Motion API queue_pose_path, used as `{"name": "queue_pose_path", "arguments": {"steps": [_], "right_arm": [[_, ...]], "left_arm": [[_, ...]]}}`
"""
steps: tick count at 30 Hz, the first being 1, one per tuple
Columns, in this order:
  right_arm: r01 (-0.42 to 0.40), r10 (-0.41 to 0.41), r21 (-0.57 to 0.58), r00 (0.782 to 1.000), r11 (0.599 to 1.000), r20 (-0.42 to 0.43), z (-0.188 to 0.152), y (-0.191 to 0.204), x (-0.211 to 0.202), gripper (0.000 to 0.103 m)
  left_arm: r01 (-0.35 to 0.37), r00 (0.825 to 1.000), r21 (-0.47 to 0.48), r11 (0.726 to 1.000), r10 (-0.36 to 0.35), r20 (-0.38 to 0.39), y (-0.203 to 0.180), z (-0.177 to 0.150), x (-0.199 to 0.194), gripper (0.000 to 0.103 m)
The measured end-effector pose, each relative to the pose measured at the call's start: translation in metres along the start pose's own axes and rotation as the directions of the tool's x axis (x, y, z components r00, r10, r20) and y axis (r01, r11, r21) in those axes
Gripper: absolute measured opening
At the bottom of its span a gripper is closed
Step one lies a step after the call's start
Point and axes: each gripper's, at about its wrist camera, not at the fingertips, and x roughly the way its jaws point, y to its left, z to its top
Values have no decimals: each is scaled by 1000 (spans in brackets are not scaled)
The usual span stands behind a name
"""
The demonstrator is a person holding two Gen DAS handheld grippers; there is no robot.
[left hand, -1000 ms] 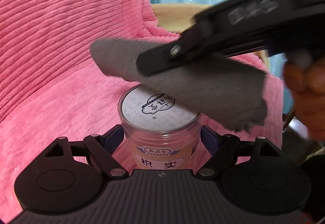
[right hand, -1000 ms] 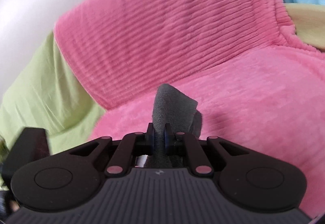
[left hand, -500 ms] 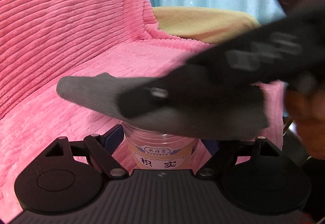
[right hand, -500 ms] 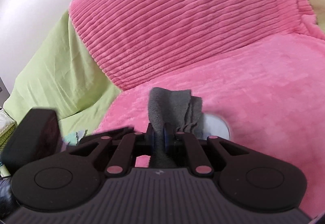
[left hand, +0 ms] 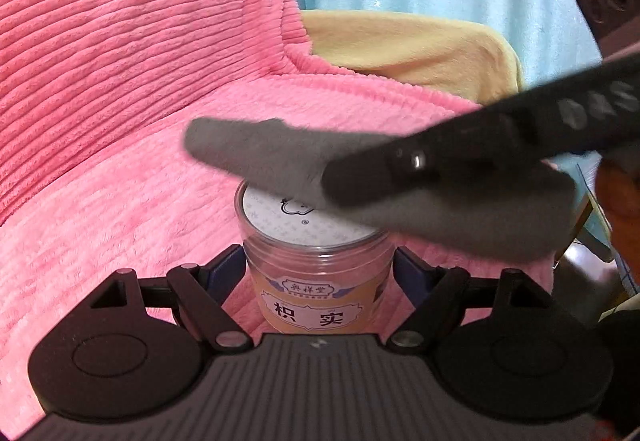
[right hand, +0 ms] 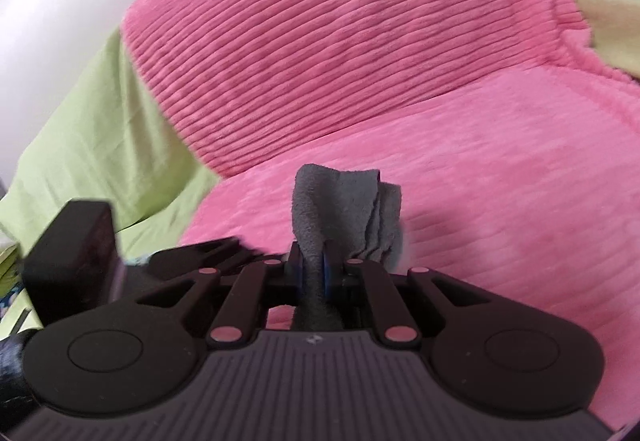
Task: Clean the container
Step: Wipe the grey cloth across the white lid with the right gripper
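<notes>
Pink ribbed plush blanket is draped over seat and backrest; soft, ridged. Green sheet is seen at the left, yellow fabric at the far right.

Grey fleecy cloth, folded and blurred, is laid across the lid's far right part. It is pinched between the nearly closed jaws of the right gripper.

Clear round plastic container, white lid, printed label, is clamped upright between the blue pads of the left gripper. Open blanket lies all around.
</notes>
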Motion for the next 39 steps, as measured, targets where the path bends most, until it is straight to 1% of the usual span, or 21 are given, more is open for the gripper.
{"name": "queue_pose_path", "arguments": {"steps": [3, 6, 7, 10, 13, 20, 23, 25, 27, 29, 30, 31, 33, 34, 36, 37, 39], "right_arm": [[-25, 24, -13, 1000, 1000, -6, 5, 8, 14, 7], [-26, 26, -11, 1000, 1000, 8, 17, 0, 32, 6], [-15, 15, -17, 1000, 1000, 16, 20, -3, 35, 6], [52, -51, -19, 998, 998, 38, 28, -16, 33, 6], [74, -74, 8, 996, 997, 43, 22, -23, 16, 6], [22, -22, -2, 1000, 1000, 12, 0, 1, -2, 7], [-8, 8, -26, 1000, 1000, 2, 2, 10, 9, 7], [-11, 11, -31, 1000, 999, 8, 9, 9, 20, 6], [6, -5, -24, 1000, 1000, 25, 17, 0, 27, 6], [22, -22, 7, 999, 1000, 40, 22, -10, 27, 6], [16, -17, 28, 999, 999, 43, 23, -14, 26, 6], [5, -7, 47, 999, 999, 42, 24, -19, 23, 6], [-13, 11, 58, 999, 998, 40, 21, -22, 19, 6], [-22, 19, 64, 999, 998, 37, 19, -23, 18, 6], [-30, 27, 76, 999, 997, 38, 16, -22, 16, 6], [-28, 26, 79, 999, 996, 38, 15, -21, 15, 6], [-26, 23, 89, 999, 996, 35, 14, -19, 14, 6]], "left_arm": [[-14, 1000, 11, 1000, 14, -2, -3, 0, -1, 80], [-16, 1000, 0, 1000, 16, -4, -2, 1, -1, 79], [-16, 1000, -3, 1000, 16, -5, -2, 0, -2, 79], [-10, 1000, -16, 1000, 10, -5, -2, -1, -4, 79], [-5, 1000, -2, 1000, 5, -6, -4, -2, -4, 79], [-5, 1000, -14, 1000, 5, -3, -5, -6, -3, 79], [-17, 1000, -1, 1000, 17, -12, -7, -6, -4, 79], [-22, 1000, 5, 1000, 22, -15, -7, -6, -4, 77], [-18, 1000, -2, 1000, 18, -15, -5, -4, -4, 75], [-15, 1000, 9, 1000, 16, -7, -5, -4, -7, 73], [-12, 1000, 15, 1000, 12, -3, -6, -4, -8, 73], [-6, 1000, 21, 1000, 6, 0, -7, -4, -8, 74], [1, 1000, 25, 1000, -1, 2, -7, -3, -6, 80], [4, 1000, 26, 1000, -4, 7, -8, -3, -4, 81], [1, 1000, 21, 1000, -2, 24, -9, 0, -2, 88], [-3, 999, 22, 1000, 2, 36, -9, 3, -1, 89], [-5, 999, 57, 998, 2, 50, -11, 8, 1, 89]]}}
